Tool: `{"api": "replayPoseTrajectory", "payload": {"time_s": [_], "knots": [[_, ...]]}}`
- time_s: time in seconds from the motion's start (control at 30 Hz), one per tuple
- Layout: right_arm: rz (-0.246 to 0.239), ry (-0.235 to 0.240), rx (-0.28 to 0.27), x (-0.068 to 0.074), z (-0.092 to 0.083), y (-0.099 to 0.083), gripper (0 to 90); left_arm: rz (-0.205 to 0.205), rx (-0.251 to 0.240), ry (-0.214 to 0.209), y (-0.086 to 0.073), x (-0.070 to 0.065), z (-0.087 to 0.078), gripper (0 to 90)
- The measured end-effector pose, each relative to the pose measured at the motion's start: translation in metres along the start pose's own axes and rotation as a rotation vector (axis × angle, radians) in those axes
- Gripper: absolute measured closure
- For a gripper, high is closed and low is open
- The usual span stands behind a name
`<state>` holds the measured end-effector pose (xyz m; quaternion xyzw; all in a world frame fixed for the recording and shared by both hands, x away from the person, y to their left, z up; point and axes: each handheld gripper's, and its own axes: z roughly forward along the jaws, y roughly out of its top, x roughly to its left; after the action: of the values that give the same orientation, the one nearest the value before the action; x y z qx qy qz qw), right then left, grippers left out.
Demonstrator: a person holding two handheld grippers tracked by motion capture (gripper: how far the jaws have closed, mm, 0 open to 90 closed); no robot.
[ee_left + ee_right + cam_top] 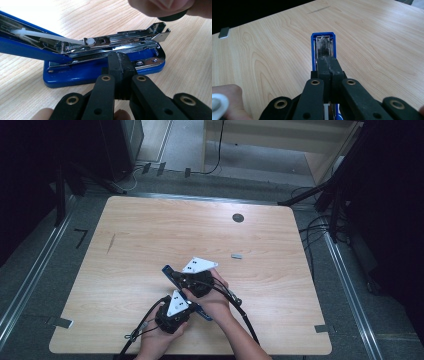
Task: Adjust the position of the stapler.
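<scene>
The blue stapler [176, 279] lay on the wooden table [140, 245] a little toward six o'clock from its middle, swung open: its blue base [100, 72] sat flat on the wood while the blue top cover [22, 45] tilted up and away toward nine o'clock in the left gripper view. Between them the bright metal staple channel [130, 40] stood exposed, with a white plastic pusher rod [50, 37] running along the raised cover.

You had your left gripper [121, 67] pointed at the side of the base, its jaws brought fully together with nothing between them; the tips stood right at the base's edge, though whether they touched it I could not tell. From above, that gripper [172, 312] sat at the six o'clock end of the stapler, with your left hand [159, 340] wrapped around it.

Your right gripper [329, 66] also had its jaws pressed together, and they lay over the open cover, looking straight along its length to the far blue tip at twelve o'clock. Seen from above, it [197, 280] was just toward one o'clock from the left one, held in your right hand [217, 302].

Farther out, a small grey block [236, 255] lay on the table toward two o'clock of the grippers, well apart from them, and a dark round disc [238, 218] sat beyond it near the far edge.
</scene>
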<state>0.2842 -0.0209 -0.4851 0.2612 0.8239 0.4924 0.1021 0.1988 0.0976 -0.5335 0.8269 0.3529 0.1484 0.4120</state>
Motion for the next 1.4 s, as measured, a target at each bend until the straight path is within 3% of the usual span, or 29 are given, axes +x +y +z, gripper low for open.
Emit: {"api": "replayPoseTrajectory", "payload": {"time_s": [0.3,0.97,1.3,1.4], "knots": [[0.008,0.007,0.033,-0.001,0.010,0.002,90.0,-0.010,-0.001,0.014,0.000,0.001,0.000,90.0],[0.011,0.008,0.182,-0.004,0.033,0.001,90.0,-0.007,0.001,0.019,0.000,0.002,0.000,90.0],[0.015,0.005,0.192,-0.004,0.032,0.001,90.0,-0.011,0.000,0.017,0.000,0.002,0.000,90.0],[0.041,0.017,0.144,-0.008,0.023,0.004,90.0,-0.014,-0.002,0.017,0.000,0.002,0.000,90.0]]}}
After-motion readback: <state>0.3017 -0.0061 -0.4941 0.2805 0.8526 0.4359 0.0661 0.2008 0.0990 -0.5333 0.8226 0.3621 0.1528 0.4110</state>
